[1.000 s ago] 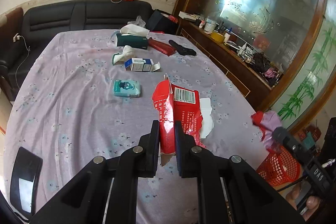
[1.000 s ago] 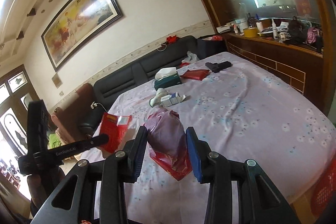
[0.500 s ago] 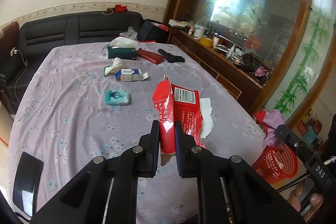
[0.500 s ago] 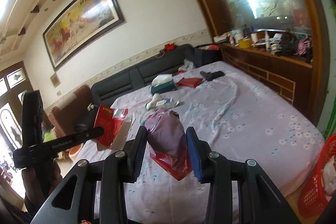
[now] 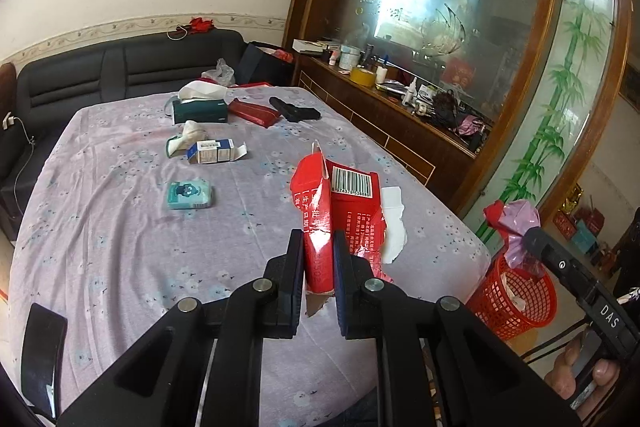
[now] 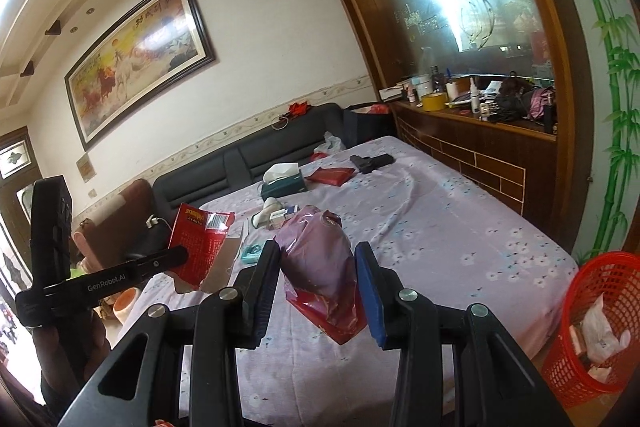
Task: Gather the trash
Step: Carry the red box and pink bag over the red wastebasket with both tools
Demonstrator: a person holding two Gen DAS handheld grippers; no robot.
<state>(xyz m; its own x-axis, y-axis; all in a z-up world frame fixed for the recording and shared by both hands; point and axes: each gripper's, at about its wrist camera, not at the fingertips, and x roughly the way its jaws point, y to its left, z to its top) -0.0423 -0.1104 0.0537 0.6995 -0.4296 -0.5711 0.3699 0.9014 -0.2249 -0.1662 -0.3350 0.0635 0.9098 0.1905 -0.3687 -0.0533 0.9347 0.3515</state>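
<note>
My left gripper (image 5: 318, 247) is shut on a torn red wrapper (image 5: 340, 203) with a barcode, held above the near part of the table; the same wrapper (image 6: 198, 247) shows at the left of the right wrist view. My right gripper (image 6: 316, 263) is shut on a crumpled purple and red plastic bag (image 6: 320, 263). That bag (image 5: 516, 223) hangs just above a red mesh basket (image 5: 516, 299) on the floor past the table's right corner. The basket (image 6: 600, 327) holds some white and paper scraps.
On the purple flowered tablecloth (image 5: 120, 247) lie a teal wipes pack (image 5: 188, 195), an open white and blue carton (image 5: 212, 151), a crumpled tissue (image 5: 186, 135), a green tissue box (image 5: 200, 109), a red pouch (image 5: 252, 111) and a black object (image 5: 294, 111). A dark sofa (image 5: 100, 75) stands behind; a wooden counter (image 5: 400, 115) runs along the right.
Both grippers have drawn back and risen a little with their loads. The red basket has come further into both views, and the purple bag now hangs over it.
</note>
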